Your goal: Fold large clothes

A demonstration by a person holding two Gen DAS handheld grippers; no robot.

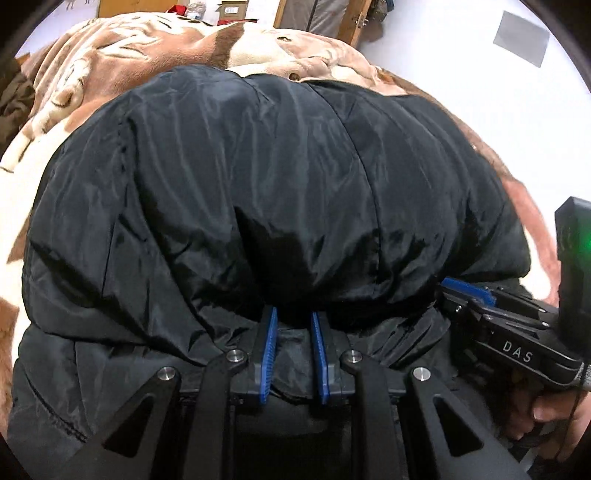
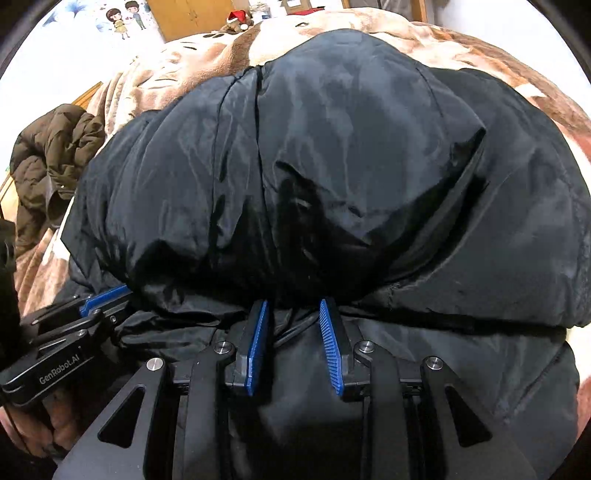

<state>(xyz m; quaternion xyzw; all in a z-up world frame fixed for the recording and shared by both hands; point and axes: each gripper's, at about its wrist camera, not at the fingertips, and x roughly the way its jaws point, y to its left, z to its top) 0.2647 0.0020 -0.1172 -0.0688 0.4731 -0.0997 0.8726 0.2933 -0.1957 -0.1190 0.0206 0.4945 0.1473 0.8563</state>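
A large black puffy jacket [image 1: 280, 177] lies on a brown and cream blanket [image 1: 129, 55] on a bed, with its near part folded over into a thick roll. It fills the right wrist view [image 2: 351, 166] too. My left gripper [image 1: 293, 317] has its fingertips under the folded edge, jaws a little apart with black cloth between them. My right gripper [image 2: 293, 310] sits the same way under the fold, jaws slightly wider. Each gripper shows in the other's view: the right one [image 1: 469, 291] and the left one [image 2: 107, 295], both tucked into the fold.
A brown jacket [image 2: 51, 166] lies crumpled at the left of the bed. Wooden furniture [image 2: 192, 14] and a white wall stand behind the bed. A red Santa hat [image 2: 236, 18] lies at the far edge of the blanket.
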